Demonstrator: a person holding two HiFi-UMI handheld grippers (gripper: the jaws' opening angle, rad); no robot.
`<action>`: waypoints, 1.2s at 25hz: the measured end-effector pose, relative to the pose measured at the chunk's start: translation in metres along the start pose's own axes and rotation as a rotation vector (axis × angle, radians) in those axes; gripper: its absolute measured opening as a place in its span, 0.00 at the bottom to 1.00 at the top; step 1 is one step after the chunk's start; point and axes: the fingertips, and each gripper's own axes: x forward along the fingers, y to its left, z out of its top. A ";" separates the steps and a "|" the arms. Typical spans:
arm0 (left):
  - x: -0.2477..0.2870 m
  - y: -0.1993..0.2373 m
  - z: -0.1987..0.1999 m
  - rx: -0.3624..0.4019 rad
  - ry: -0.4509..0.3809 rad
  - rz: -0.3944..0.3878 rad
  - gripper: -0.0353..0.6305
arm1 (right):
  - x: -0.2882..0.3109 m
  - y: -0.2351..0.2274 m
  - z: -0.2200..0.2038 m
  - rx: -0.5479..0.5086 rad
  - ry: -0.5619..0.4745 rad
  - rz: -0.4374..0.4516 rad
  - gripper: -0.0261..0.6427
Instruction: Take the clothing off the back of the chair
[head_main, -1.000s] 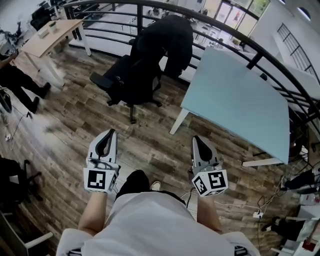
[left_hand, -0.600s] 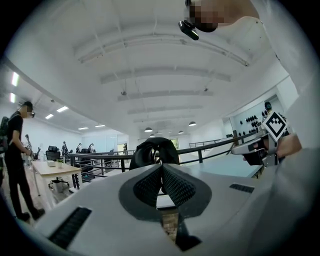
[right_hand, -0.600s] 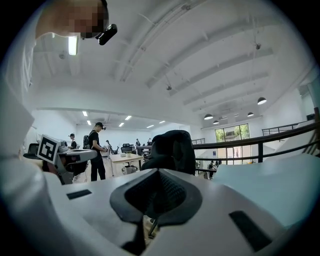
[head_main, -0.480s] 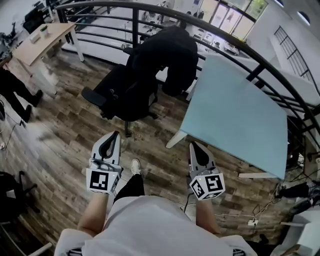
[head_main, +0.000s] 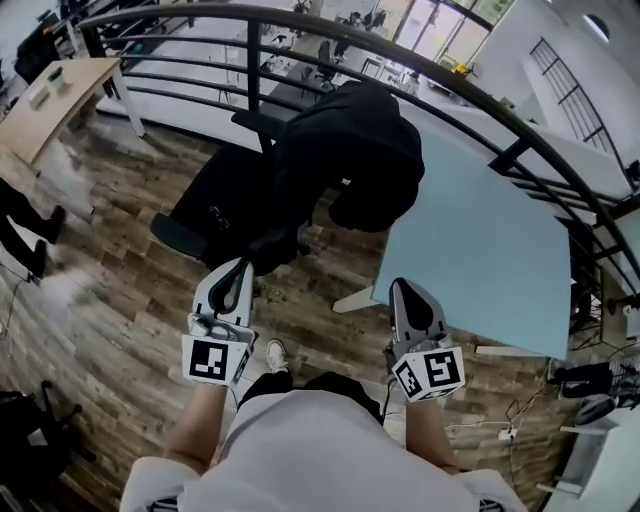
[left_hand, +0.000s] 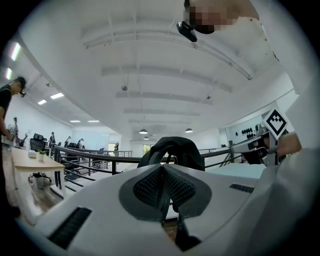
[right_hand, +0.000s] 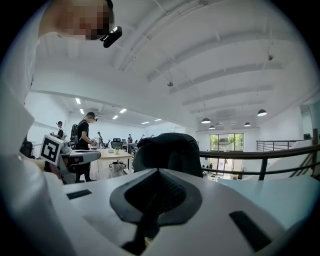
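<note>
Nearest, two grippers are held out level in front of a person seen from above. The left gripper (head_main: 238, 270) is closed, its ribbed pads pressed together with nothing between them. The right gripper (head_main: 402, 288) is likewise closed and empty.

Beyond them, across a strip of wood floor (head_main: 130, 290), a black chair (head_main: 215, 195) is seen, its seat toward the left. The clothing (head_main: 352, 150), a bulky black garment, is draped over the top of the chair back. One fold sags toward the pale blue table (head_main: 490, 240) just beside it on the right. In both gripper views it is seen straight ahead beyond the jaw tips, apart from both and not yet reached.

It is judged to be soft and limp, fairly light, and liable to bunch, slip or snag on the chair back. A hold is best taken on a thick fold near the top, where the fabric crests the back, so it can be lifted up and clear. The jaws would first have to be opened.

Farthest, a curved dark railing (head_main: 480, 85) is seen.
</note>
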 end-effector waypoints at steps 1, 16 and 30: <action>0.007 0.004 0.000 -0.007 -0.003 -0.007 0.09 | 0.004 -0.002 0.002 0.001 0.000 -0.012 0.07; 0.078 0.007 0.021 0.059 0.001 0.043 0.09 | 0.078 -0.080 0.033 -0.027 -0.098 0.008 0.07; 0.079 0.014 0.016 0.065 0.013 0.156 0.09 | 0.142 -0.088 0.077 -0.253 -0.112 0.180 0.69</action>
